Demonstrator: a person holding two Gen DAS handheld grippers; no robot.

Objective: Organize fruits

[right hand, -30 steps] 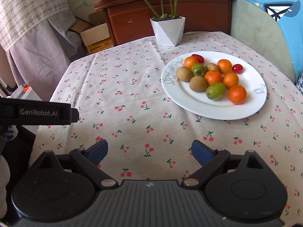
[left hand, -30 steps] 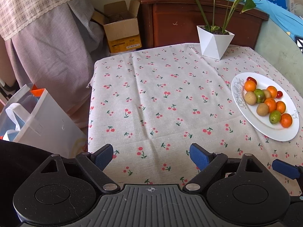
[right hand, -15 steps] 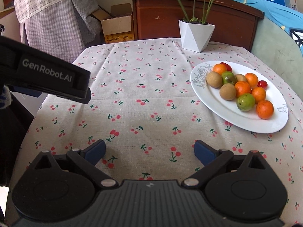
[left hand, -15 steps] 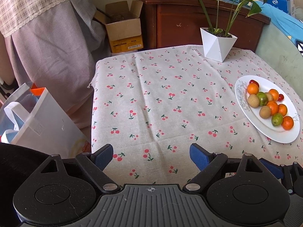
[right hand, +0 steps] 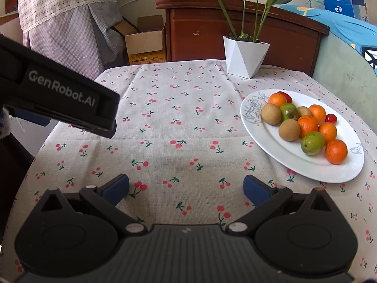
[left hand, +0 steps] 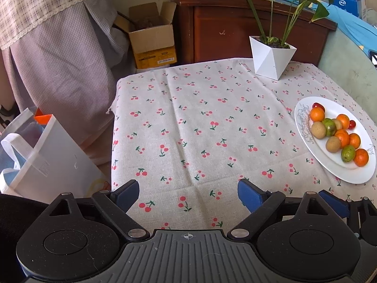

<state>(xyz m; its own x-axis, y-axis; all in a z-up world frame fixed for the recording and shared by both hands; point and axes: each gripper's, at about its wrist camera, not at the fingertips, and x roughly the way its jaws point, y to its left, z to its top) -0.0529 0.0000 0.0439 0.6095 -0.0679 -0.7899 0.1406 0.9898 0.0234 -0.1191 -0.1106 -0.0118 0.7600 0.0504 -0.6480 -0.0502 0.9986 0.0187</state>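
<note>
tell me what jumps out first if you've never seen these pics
The white plate heaped with fruit, orange, green, brown and red, sits at the right of the cherry-print cloth. Behind it, at the far edge, stands an angular white planter. Both hand-held grippers, left and right, hover open and empty over the near cloth.

1. The bench (right hand: 179,127) wears a matt woven cloth, creased.
2. The plate (right hand: 278,151) looks like smooth, glossy ceramic.
3. The cabinet (right hand: 202,35) is polished dark wood.
4. The box (left hand: 153,44) is plain cardboard.
5. The right tongs (right hand: 186,187) are matt black plastic.
</note>
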